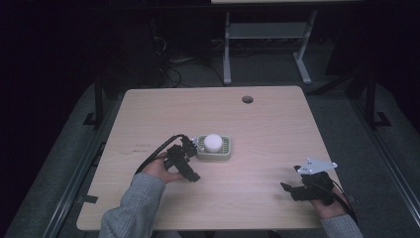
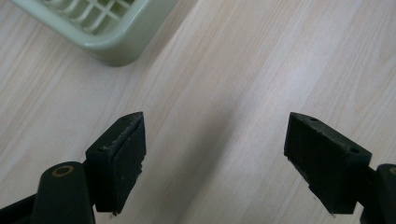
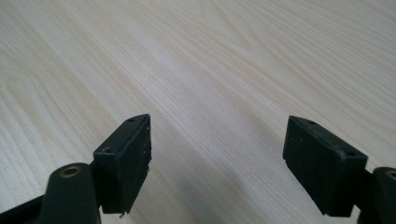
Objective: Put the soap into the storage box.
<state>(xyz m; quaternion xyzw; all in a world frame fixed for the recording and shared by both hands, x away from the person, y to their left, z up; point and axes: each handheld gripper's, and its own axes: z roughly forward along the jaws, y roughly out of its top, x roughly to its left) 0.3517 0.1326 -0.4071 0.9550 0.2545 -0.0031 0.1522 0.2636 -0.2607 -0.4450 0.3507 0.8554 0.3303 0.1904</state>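
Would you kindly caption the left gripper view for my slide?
Open left claw above the wooden table, a pale green soap dish corner just ahead.

Left tool (image 1: 190,148) beside green tray (image 1: 225,154), white ball (image 1: 214,142)

Green slatted tray (image 1: 225,154), white ball (image 1: 214,142) inside

A light wooden table (image 1: 257,129) carries a green soap dish (image 1: 215,153) near its middle.
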